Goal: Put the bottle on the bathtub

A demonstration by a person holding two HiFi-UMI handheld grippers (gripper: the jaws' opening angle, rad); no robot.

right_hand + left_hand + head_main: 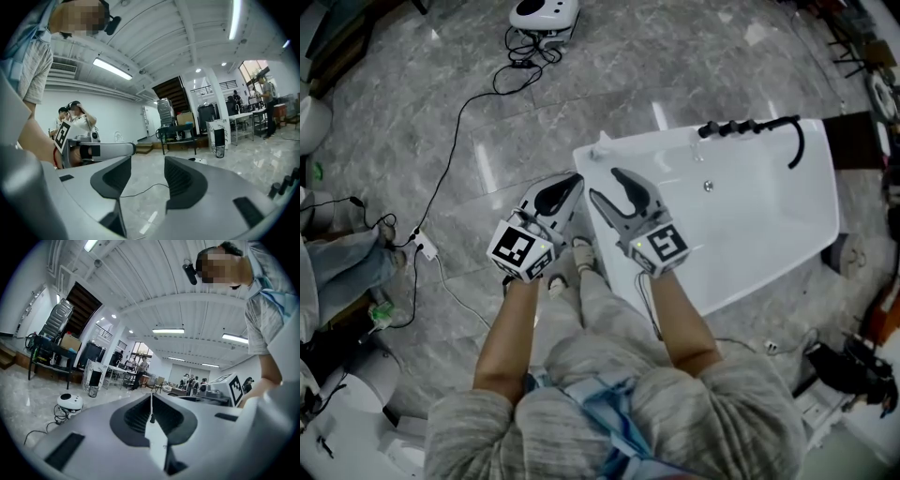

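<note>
The white bathtub point(787, 234) stands on the grey floor at the right of the head view. A small pale object point(602, 143) sits on its near left corner; I cannot tell whether it is the bottle. No bottle shows in either gripper view. My left gripper point(574, 180) is held just left of the tub's corner, its jaws pressed together with nothing between them point(151, 399). Beside it, my right gripper point(605, 184) hovers over the tub's left rim, open and empty point(147, 173).
A black faucet and hose point(755, 127) lie along the tub's far rim, with a drain point(708, 186) below. A white round device point(544, 11) with a black cable point(455, 141) sits far left, leading to a power strip point(427, 249). Another person's legs point(337, 267) are at the left.
</note>
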